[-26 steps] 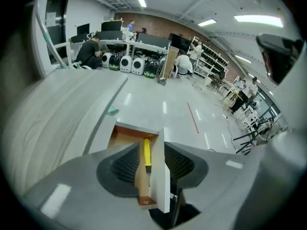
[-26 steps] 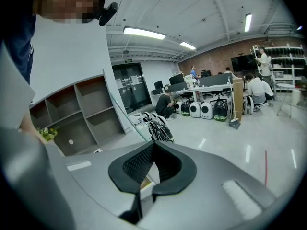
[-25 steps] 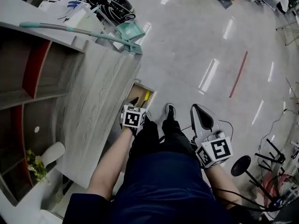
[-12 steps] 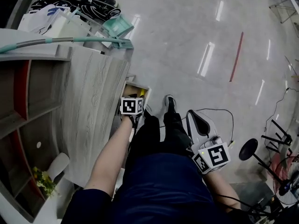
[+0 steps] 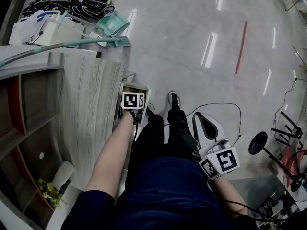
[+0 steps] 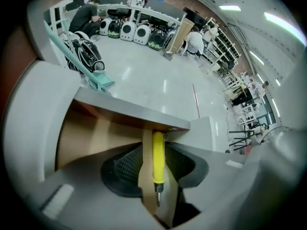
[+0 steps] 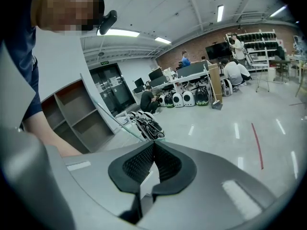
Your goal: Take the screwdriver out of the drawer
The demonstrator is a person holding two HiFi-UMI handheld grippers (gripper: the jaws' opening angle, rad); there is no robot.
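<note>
The left gripper (image 6: 154, 148) had its jaws a little apart around the yellow screwdriver (image 6: 158, 163) lying in the open drawer (image 6: 91, 134); the right gripper (image 7: 153, 145) was closed on nothing

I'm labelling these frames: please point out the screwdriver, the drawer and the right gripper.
screwdriver (image 6: 158, 157): left gripper view, middle of its yellow handle.
drawer (image 6: 98, 132): left gripper view, bare tan inner surface.
right gripper (image 7: 153, 149): right gripper view, where its pad tips meet.

Yellow screwdriver (image 6: 158, 158), tan drawer (image 6: 91, 138) — grey wood-grain cabinet (image 5: 88, 119), teal broom (image 5: 76, 42), red stripe (image 5: 240, 47) on glossy grey floor (image 5: 182, 42)
</note>
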